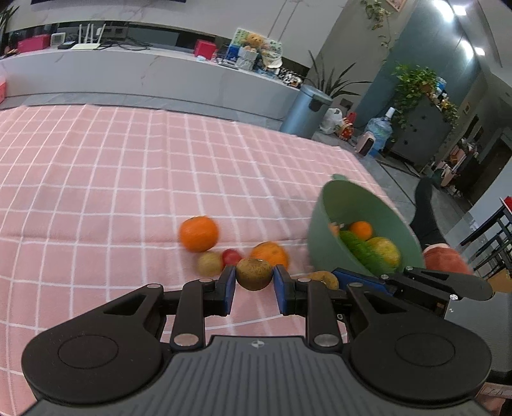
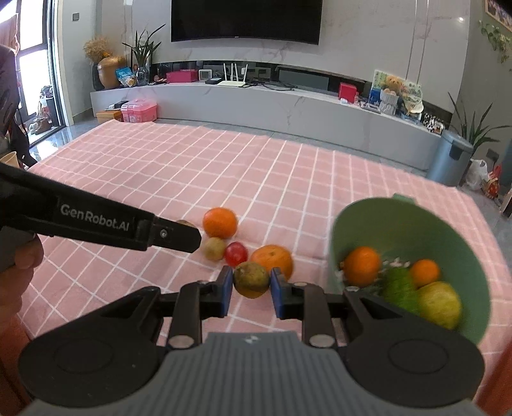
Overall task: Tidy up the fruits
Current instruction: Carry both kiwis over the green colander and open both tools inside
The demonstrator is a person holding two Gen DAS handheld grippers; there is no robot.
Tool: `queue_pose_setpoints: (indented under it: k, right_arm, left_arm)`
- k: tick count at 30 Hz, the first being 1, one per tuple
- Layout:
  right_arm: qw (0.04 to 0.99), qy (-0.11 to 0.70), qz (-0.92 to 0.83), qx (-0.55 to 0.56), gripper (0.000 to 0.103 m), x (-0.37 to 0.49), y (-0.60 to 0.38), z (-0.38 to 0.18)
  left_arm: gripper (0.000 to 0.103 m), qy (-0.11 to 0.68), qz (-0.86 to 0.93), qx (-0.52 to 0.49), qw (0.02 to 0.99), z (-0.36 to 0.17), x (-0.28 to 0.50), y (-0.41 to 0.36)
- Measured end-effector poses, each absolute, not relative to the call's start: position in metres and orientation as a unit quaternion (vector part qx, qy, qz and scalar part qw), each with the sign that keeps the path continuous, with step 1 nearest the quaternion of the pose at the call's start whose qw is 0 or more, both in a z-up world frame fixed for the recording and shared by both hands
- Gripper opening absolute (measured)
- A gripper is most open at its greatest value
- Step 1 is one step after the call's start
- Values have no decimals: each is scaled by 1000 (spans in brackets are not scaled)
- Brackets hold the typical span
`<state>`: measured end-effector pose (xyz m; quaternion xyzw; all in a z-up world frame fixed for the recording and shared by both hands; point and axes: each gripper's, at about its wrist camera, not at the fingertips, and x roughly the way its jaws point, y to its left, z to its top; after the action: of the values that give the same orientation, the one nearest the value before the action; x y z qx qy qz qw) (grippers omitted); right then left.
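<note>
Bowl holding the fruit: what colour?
Pale green bowl, plain with no pattern; clearest in the right wrist view.

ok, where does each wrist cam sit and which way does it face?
Left wrist: on the left gripper, facing forward and down over the pink cloth; it grips a brown fruit; the right gripper and a socked leg show at right.
Right wrist: on the right gripper, facing the TV; it grips a second brown fruit; the left gripper and a hand enter at left.
Shared: green bowl, loose oranges, red fruit, grey bin.

Loose fruit (image 2: 238,243) clustered on the tablecloth (image 2: 192,166), bowl (image 2: 448,230) of fruit to their right, bin (image 2: 449,156) behind.
</note>
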<state>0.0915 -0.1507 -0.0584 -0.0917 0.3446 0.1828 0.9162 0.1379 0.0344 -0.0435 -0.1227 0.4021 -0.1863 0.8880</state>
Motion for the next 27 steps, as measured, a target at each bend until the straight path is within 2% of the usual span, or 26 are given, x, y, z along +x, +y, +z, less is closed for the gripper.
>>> queue_pose_setpoints:
  k: [15, 27]
  right_arm:
    - [916, 339, 168, -133, 21, 95, -221, -13]
    - [900, 373, 161, -157, 21, 128, -264, -15]
  left_arm:
    - [28, 379, -246, -59, 890, -3, 145, -54]
    - [28, 411, -275, -16, 869, -18, 176, -109]
